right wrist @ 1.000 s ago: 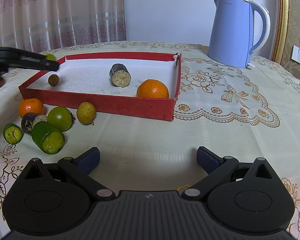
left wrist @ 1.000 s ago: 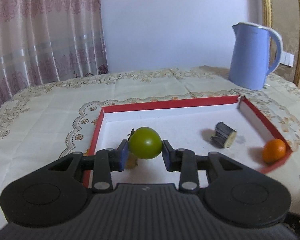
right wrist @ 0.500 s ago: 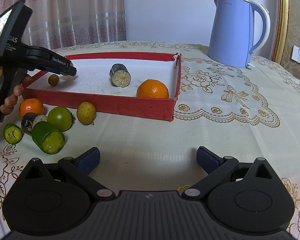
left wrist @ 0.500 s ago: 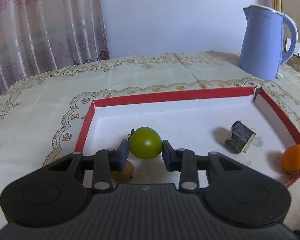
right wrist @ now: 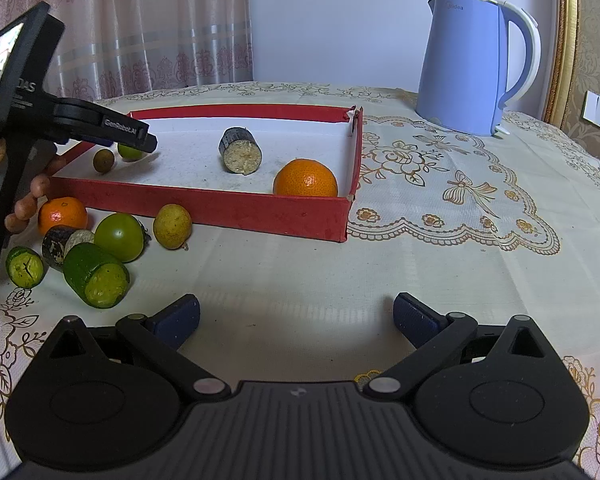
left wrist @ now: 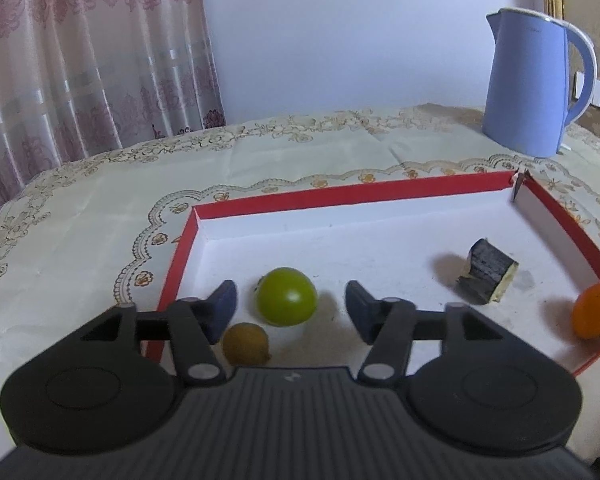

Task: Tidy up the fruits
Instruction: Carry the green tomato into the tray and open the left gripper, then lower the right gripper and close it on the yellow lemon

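Green tomato sat in the red box, between the pads of the left claw, which had just been opening and let it go. Next, that claw should back out for more fruit. The right claw gaped wide, holding nothing.

Person's hand mostly behind left tool's handle; orange cut by tray wall.

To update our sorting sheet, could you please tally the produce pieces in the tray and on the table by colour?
Orange fruits: 2
Green round fruits: 2
Green cut pieces: 2
Dark cut pieces: 2
Yellow-brown fruits: 2
Total: 10
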